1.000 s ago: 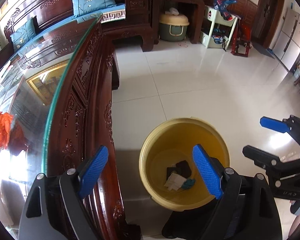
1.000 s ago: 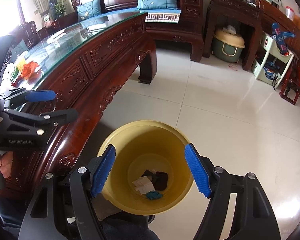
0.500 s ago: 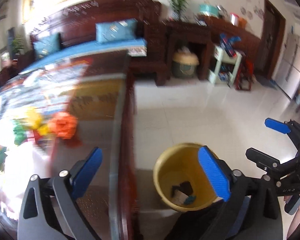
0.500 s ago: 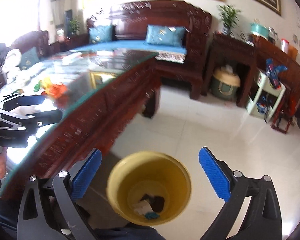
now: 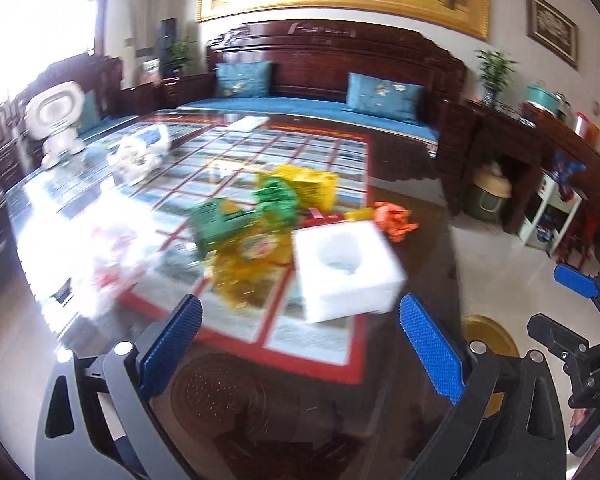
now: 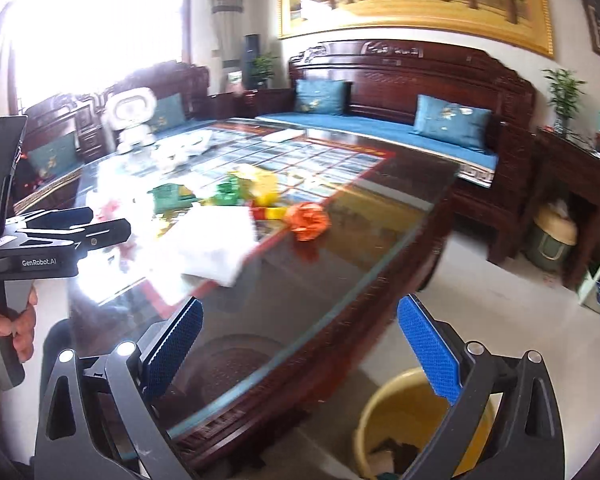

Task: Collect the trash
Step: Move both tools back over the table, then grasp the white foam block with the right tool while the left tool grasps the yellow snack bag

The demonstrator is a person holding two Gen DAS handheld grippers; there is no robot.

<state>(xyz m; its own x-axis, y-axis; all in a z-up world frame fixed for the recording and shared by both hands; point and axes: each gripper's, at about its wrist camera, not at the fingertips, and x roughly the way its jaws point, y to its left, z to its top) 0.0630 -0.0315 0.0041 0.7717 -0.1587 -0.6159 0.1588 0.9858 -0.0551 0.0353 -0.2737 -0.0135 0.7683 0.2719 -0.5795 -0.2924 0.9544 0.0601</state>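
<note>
So the round yellow plastic bucket point(image 6: 384, 424) on the tiled floor, right beside the table's edge, already has a few scraps in the bottom, something dark and something white as far as I can make out, so the job looks started but nowhere near finished. Most of the trash is sitting on the glass-topped dark carved wooden table point(image 6: 340, 248): a chunky white foam block with a round hollow point(image 5: 346, 268) closest to the grippers, a crumpled yellow plastic wrapper point(image 5: 248, 264) just beside it, green crinkled wrappers point(image 5: 240, 216) behind that, a yellow box-like pack point(image 5: 312, 188), a scrunched orange wrapper point(image 5: 394, 218) off toward the table's edge, and some white and clear bits in the glare on the far left that I can't really identify. Both views are a bit blurry. The left gripper point(image 5: 312, 344) hangs over the near end of the table, pointed at the pile, jaws spread wide with nothing between them. The right gripper point(image 6: 308, 352) sits above the table's edge with the bucket below its right finger, jaws also wide apart and empty. My guess is the foam block goes next, since it's nearest the left gripper.
</note>
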